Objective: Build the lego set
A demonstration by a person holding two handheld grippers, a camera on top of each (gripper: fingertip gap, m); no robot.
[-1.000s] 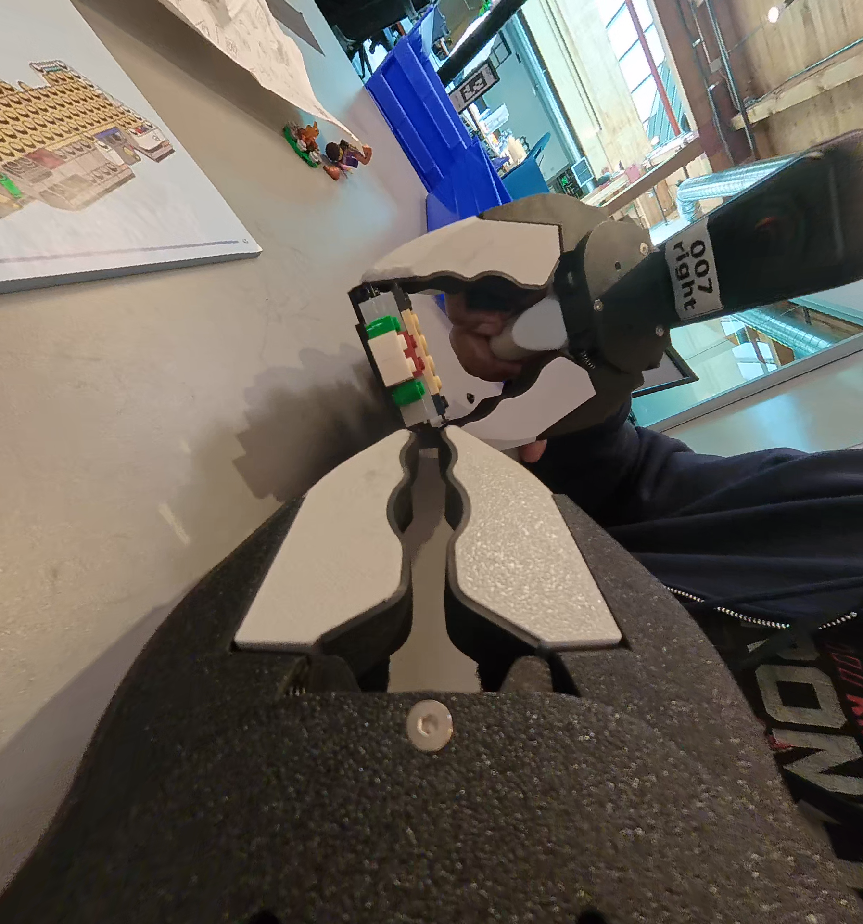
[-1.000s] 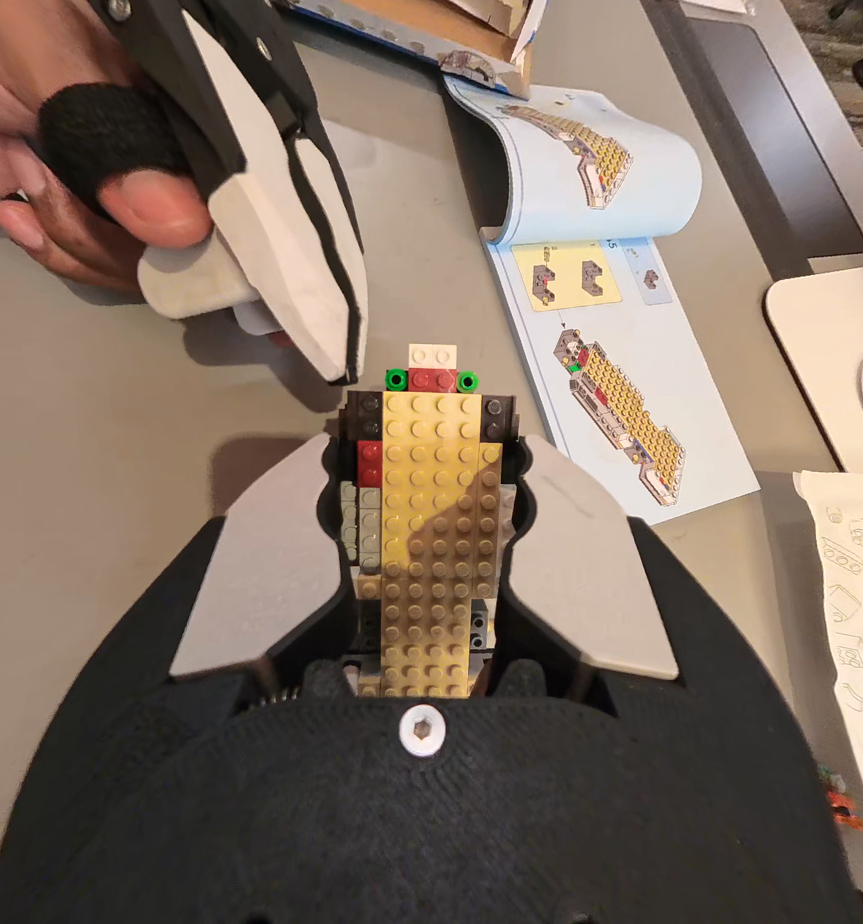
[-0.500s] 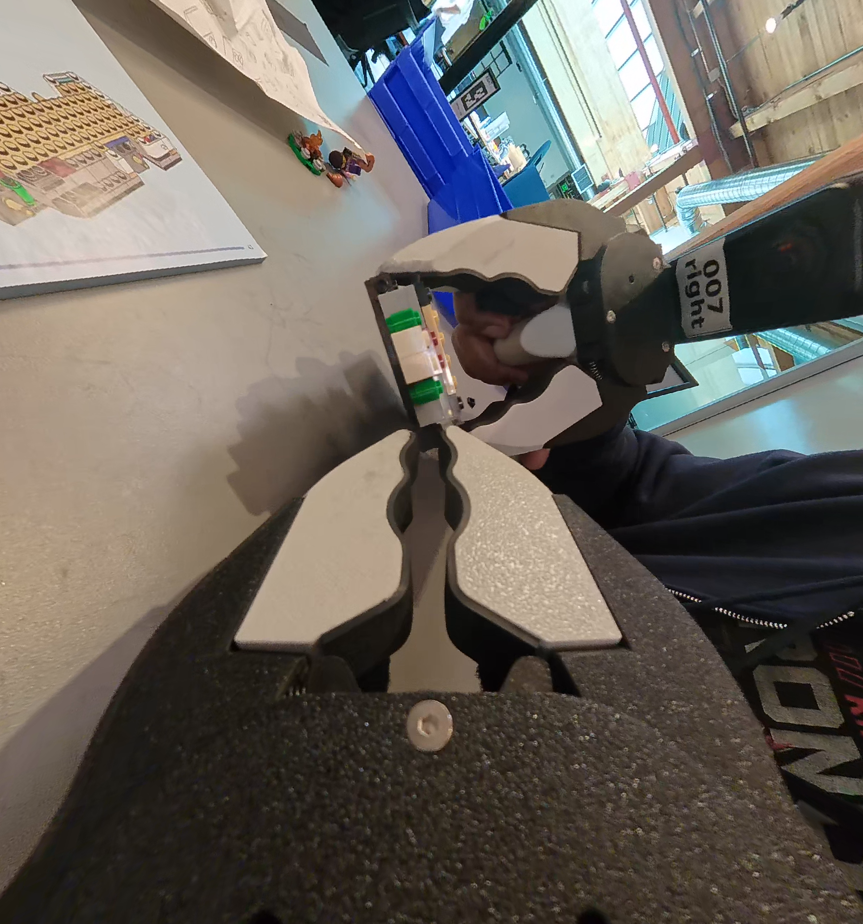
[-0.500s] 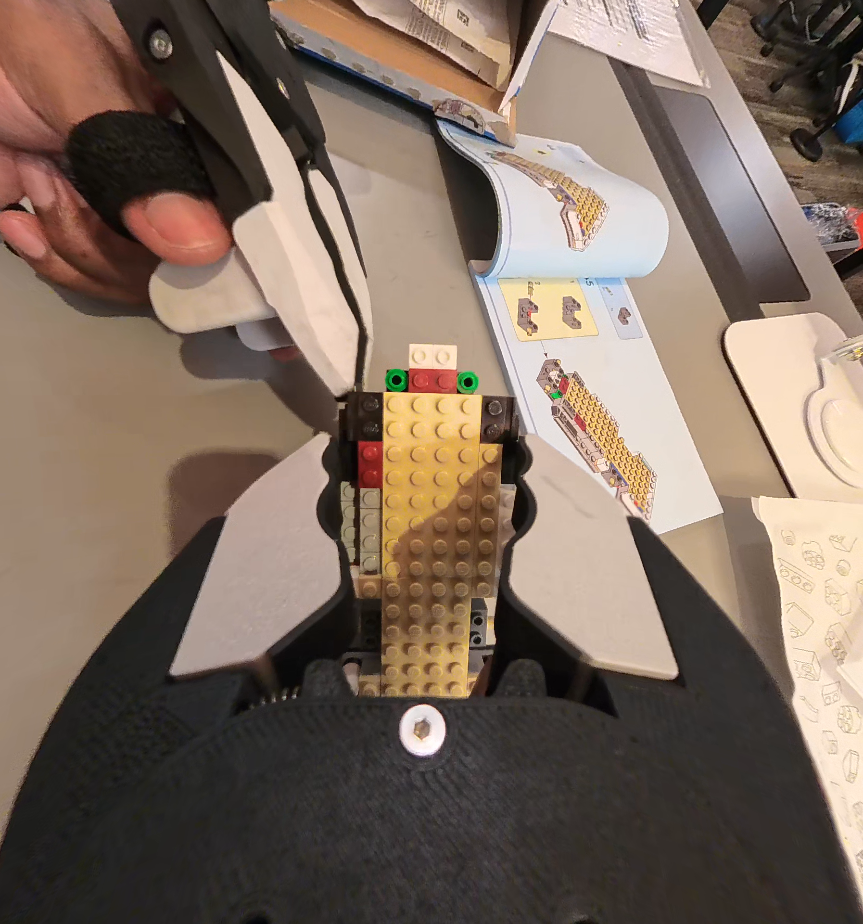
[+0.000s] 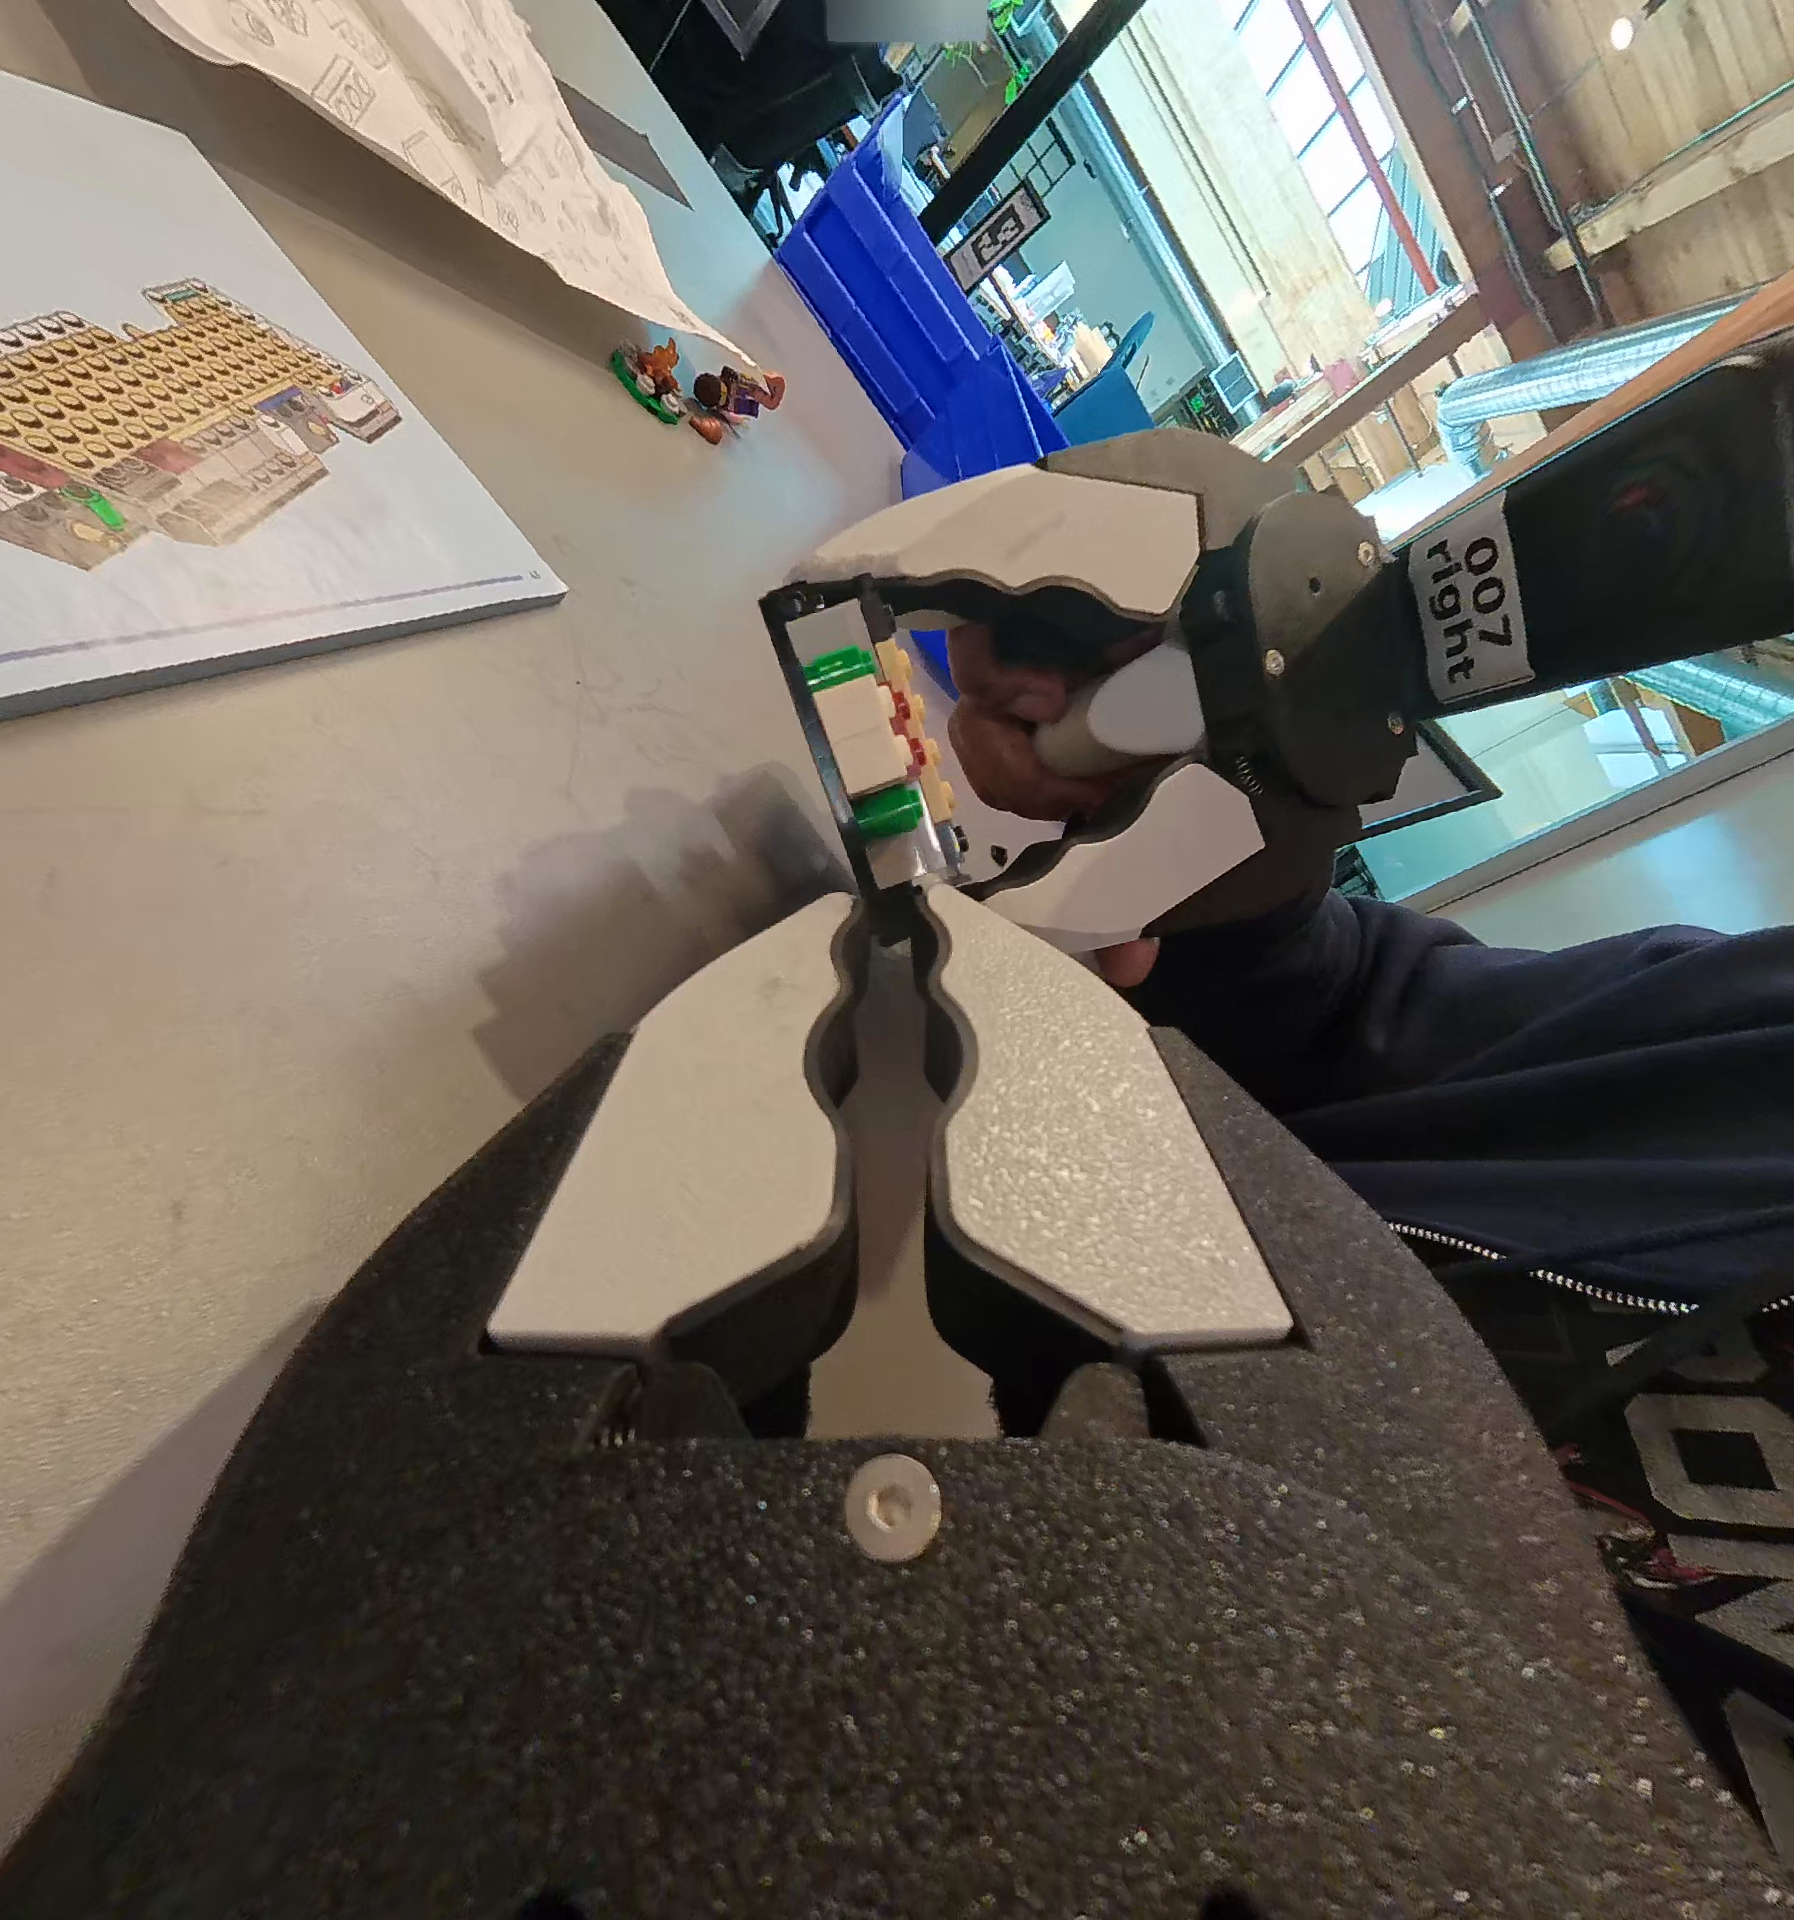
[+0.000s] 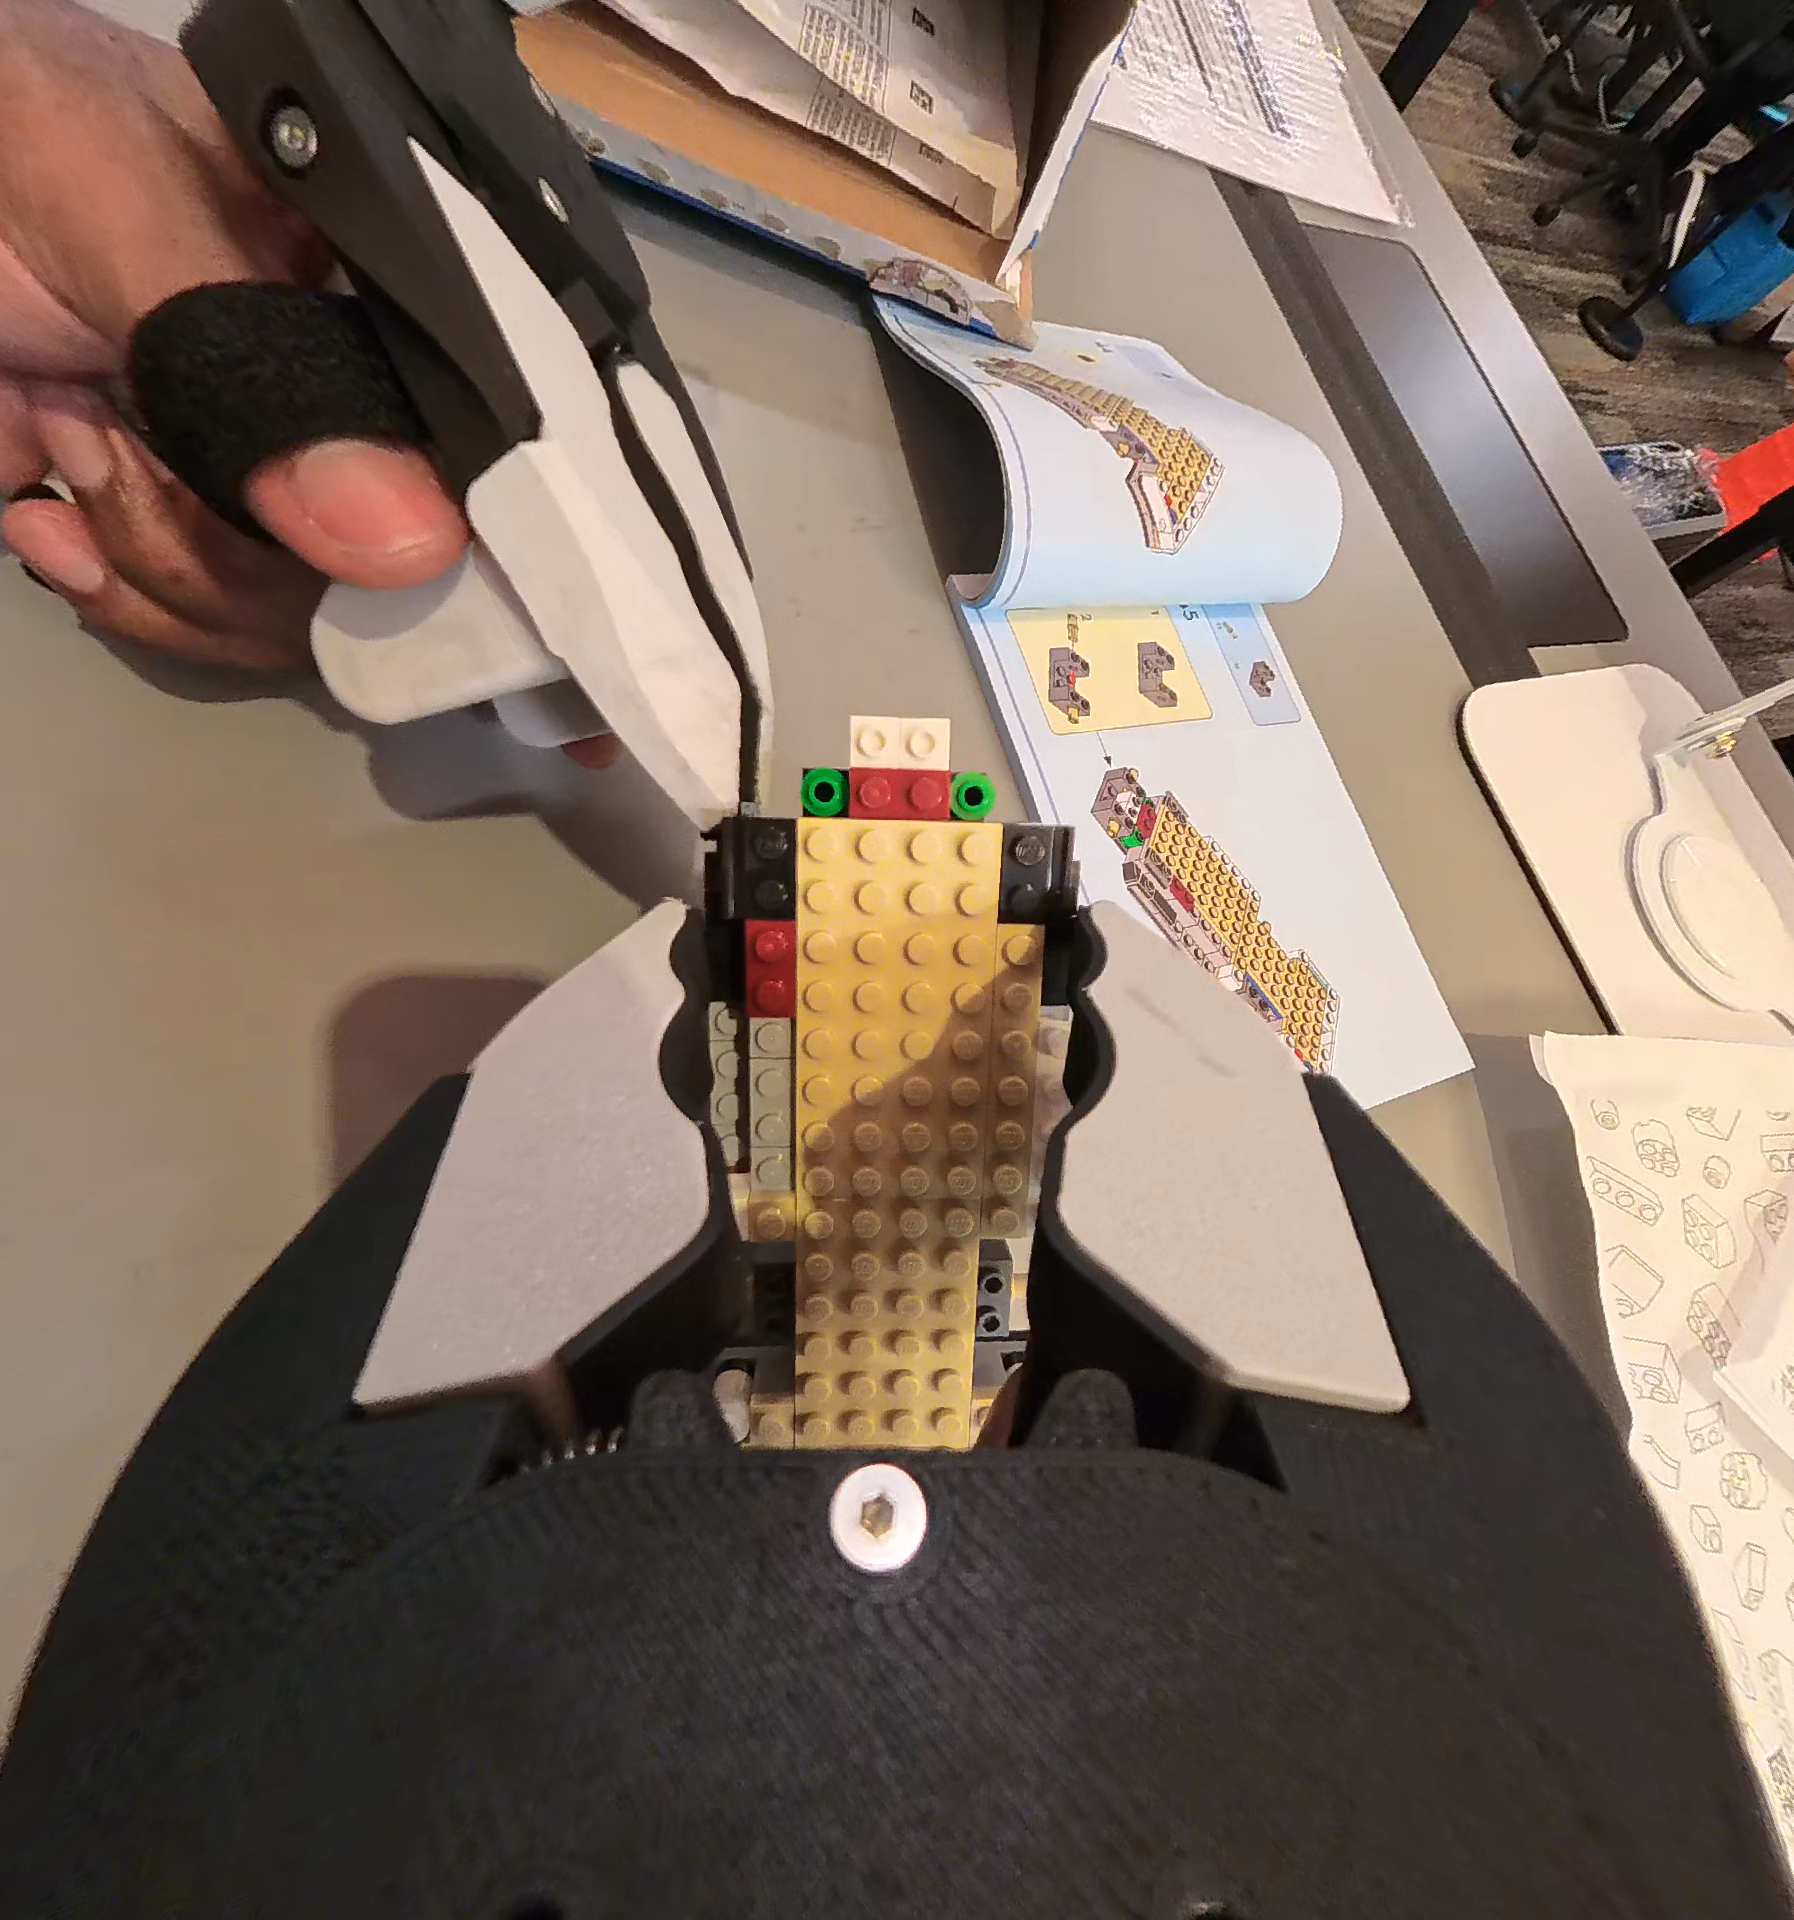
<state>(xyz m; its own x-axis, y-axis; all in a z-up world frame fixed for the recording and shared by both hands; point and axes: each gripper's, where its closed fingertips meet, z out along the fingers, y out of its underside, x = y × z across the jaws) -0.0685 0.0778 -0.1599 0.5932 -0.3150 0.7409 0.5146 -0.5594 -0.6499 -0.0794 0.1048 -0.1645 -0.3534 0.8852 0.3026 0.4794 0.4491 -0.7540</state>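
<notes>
- Left gripper [image 5: 888,920] has closed in on the brick model [image 6: 903,1039] since a second ago; its nearly closed tips pinch a black corner piece at 11 o'clock
- Right gripper [image 6: 888,925] clamps both sides of the model, above the table [image 6: 197,935]
- Instruction booklet [image 6: 1236,831] lies at 2 o'clock

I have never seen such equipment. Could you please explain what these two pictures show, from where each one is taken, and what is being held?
A person holds two hand-operated grippers, each carrying a camera that looks along its own fingers. In the right camera's picture, the right gripper clamps a tan brick model by its sides. The left gripper, nearly closed, pinches a thin black piece at the model's end; whether that piece is attached to the model, I cannot tell. On the grey table lie an open instruction booklet, printed paper and small toy figures.
</notes>
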